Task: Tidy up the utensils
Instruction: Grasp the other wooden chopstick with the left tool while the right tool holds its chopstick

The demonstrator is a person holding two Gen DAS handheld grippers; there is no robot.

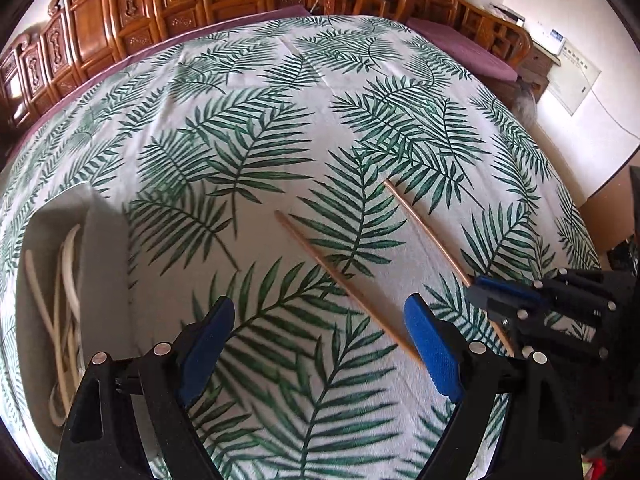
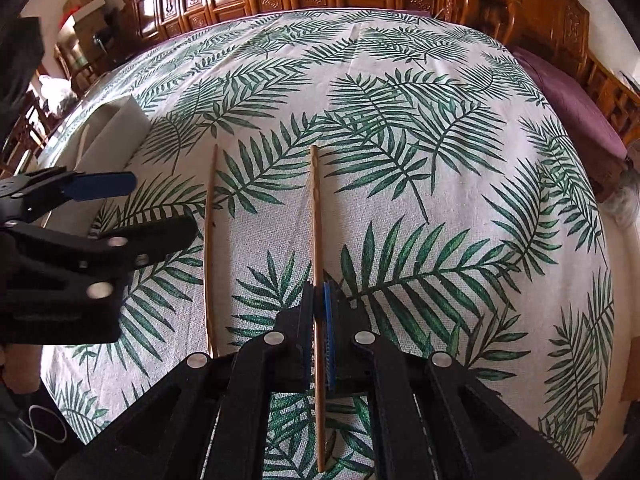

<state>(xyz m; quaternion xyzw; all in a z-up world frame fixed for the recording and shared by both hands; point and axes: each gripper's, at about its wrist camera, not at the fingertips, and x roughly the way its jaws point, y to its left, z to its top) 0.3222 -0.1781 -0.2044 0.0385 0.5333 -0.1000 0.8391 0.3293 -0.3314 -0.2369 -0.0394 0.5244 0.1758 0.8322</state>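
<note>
Two wooden chopsticks lie on the palm-leaf tablecloth (image 1: 280, 80). My right gripper (image 2: 320, 290) is shut on the right chopstick (image 2: 315, 220) near its lower half; the stick runs on past the pads toward the camera. In the left wrist view the same gripper (image 1: 478, 284) pinches that chopstick (image 1: 424, 224). The loose chopstick (image 1: 340, 276) slants between my left gripper's (image 1: 320, 344) wide-open jaws, its near end close to the right pad (image 1: 432, 348), untouched. From the right wrist, the left gripper (image 2: 132, 208) hovers just left of the loose chopstick (image 2: 209, 240).
A pale grey open box (image 1: 104, 248) holding several white utensils (image 1: 70, 264) stands at the left, also seen as the box (image 2: 116, 132). Carved wooden cabinets (image 1: 180, 4) and chairs line the far side. A purple cloth (image 2: 568, 92) shows past the table's right edge.
</note>
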